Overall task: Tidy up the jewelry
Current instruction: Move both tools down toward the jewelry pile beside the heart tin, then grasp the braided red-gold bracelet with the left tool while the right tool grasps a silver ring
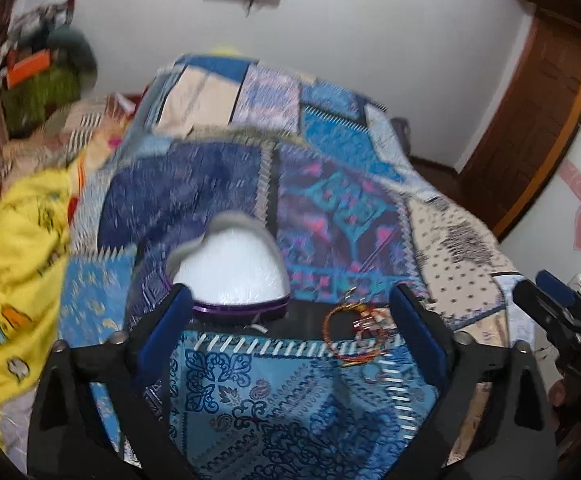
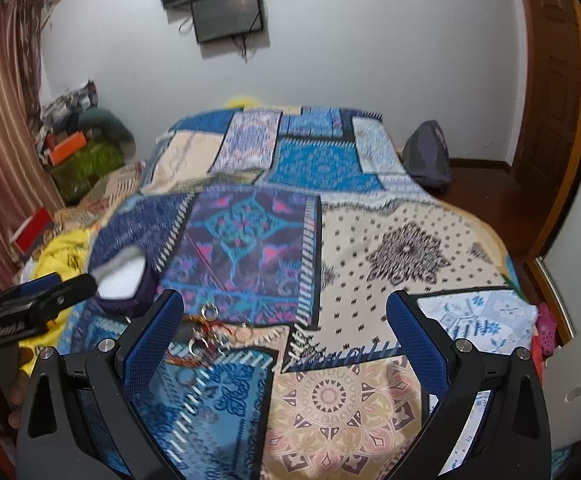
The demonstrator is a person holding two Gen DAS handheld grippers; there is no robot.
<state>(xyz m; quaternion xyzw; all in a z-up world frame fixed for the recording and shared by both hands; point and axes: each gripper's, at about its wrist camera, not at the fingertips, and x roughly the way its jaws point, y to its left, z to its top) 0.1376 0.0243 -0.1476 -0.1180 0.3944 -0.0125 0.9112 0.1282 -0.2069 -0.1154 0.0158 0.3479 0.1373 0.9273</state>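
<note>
A heart-shaped jewelry box [image 1: 230, 272] with a white inside and a purple rim sits open on the patchwork bedspread [image 1: 330, 208]. My left gripper [image 1: 290, 316] is open, and its left finger tip is close to the box's near rim. Red-and-gold bangles [image 1: 352, 332] and a small silver ring [image 1: 374, 376] lie just inside its right finger. In the right wrist view the box [image 2: 122, 276] is at the left, with the bangles and silver rings [image 2: 210, 332] beside my right gripper's left finger. My right gripper [image 2: 286, 304] is open and holds nothing.
A yellow blanket [image 1: 22, 264] is bunched at the bed's left side. Clutter and a curtain [image 2: 2, 132] fill the far left corner. A dark bag [image 2: 430, 156] sits on the floor past the bed. A wooden door [image 2: 550, 100] stands at the right.
</note>
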